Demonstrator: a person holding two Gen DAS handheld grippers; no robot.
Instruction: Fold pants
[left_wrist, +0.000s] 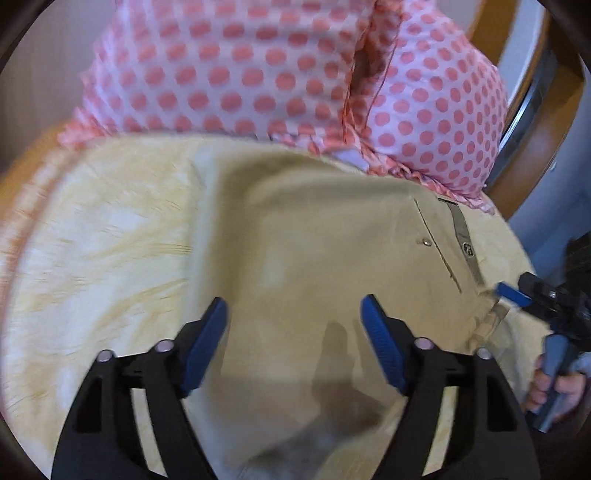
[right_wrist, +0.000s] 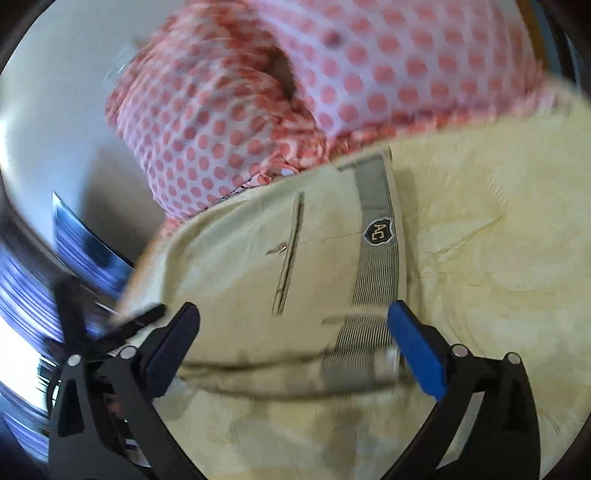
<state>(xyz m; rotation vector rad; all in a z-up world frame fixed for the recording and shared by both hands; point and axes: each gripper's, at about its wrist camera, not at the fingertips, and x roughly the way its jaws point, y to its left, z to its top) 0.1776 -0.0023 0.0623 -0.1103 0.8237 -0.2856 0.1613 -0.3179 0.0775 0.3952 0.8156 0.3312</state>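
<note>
below, khaki pants (left_wrist: 325, 251) with striped waistband (right_wrist: 376, 236) lie rumpled; left gripper (left_wrist: 293, 325) and right gripper (right_wrist: 293, 325) both gape.

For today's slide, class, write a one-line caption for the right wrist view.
Open right tongs poised over the striped waistband of beige pants on a yellow bedsheet, polka-dot pillow behind.

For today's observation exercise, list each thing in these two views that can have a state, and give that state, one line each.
Left tool: open, above the pants, holding nothing.
Right tool: open, over the waistband, holding nothing.
Pants: lying on the yellow bedsheet, rumpled; whether already folded is unclear.
Back pocket: closed.
Polka-dot pillow: resting at the pants' far edge.
</note>
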